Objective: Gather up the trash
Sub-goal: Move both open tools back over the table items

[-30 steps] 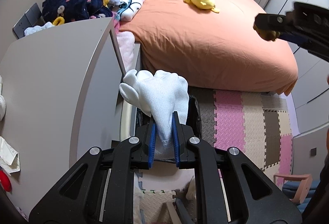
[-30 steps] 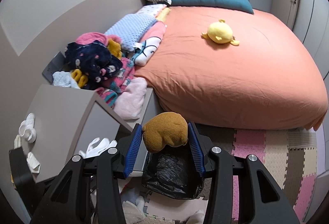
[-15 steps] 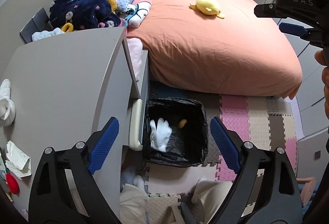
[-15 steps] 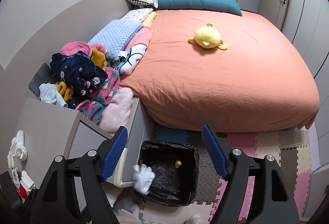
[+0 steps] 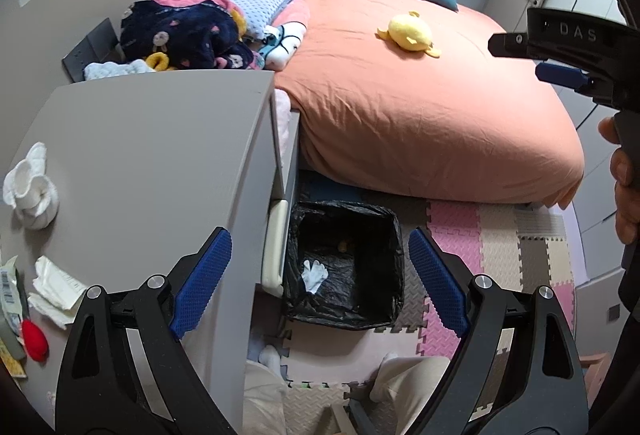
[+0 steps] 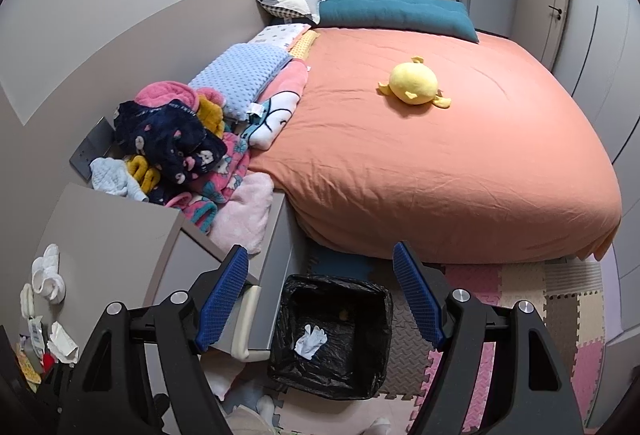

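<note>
Since a second ago both my grippers have let go: the white glove (image 5: 314, 274) that the left one pinched and the small brown piece (image 5: 343, 246) that the right one carried now lie in the black-lined trash bin (image 5: 394, 231), and both rigs have pulled up higher over it. Left gripper (image 5: 319, 280) is spread wide, nothing between the blue pads (image 5: 200, 277); it hangs above the bin with the glove showing between the fingers far below. Right gripper (image 6: 321, 301) also wide, holding nothing, above the bin's far rim; in the left view it juts in from the upper right edge with the person's hand (image 5: 622, 171) on its grip. Glove lies flat on the liner toward the bin's left side, brown piece farther back near the middle, the two apart. Bin stands on the foam puzzle mat (image 5: 500, 235), just beside the open drawer (image 5: 276, 235) of the grey nightstand (image 5: 140, 155), near the foot corner of the orange bed (image 6: 440, 163). On the nightstand top: a rolled white cloth (image 5: 32, 187), crumpled paper (image 5: 56, 287), a red ball (image 5: 35, 340) close to the paper, other wrappers at the edge too cut off to name. Yellow plush (image 6: 414, 83) sits on the bed, a heap of clothes (image 6: 176, 143) behind the nightstand.
</note>
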`<act>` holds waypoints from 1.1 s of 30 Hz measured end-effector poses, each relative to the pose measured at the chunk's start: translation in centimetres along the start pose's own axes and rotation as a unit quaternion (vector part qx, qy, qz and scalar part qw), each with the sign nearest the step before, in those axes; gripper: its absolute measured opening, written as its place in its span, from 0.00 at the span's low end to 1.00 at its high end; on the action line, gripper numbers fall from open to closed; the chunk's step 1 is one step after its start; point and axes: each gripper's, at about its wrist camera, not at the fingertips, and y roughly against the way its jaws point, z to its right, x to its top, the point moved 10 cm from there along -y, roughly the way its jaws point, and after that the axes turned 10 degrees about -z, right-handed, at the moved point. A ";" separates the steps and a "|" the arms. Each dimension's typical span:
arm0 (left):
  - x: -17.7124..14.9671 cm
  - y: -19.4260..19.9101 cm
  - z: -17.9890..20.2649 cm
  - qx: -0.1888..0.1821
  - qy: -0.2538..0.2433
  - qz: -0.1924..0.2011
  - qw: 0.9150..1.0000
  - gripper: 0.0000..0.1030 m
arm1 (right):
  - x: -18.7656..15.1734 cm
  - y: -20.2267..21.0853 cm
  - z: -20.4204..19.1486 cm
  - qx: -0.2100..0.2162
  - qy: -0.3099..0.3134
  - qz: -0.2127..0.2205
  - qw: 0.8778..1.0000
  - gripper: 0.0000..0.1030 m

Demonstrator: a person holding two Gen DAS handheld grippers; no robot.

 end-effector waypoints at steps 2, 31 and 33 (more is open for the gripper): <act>-0.3 0.7 -0.7 0.002 0.004 0.006 1.000 0.85 | -0.2 0.2 -0.7 0.001 0.006 -0.001 1.000 0.73; -7.2 6.8 -14.5 0.050 0.109 0.033 0.992 0.85 | -5.9 0.7 -16.6 0.050 0.130 -0.010 0.990 0.73; -8.1 7.1 -15.8 0.056 0.118 0.032 0.991 0.85 | -6.6 0.5 -18.0 0.055 0.142 -0.015 0.988 0.73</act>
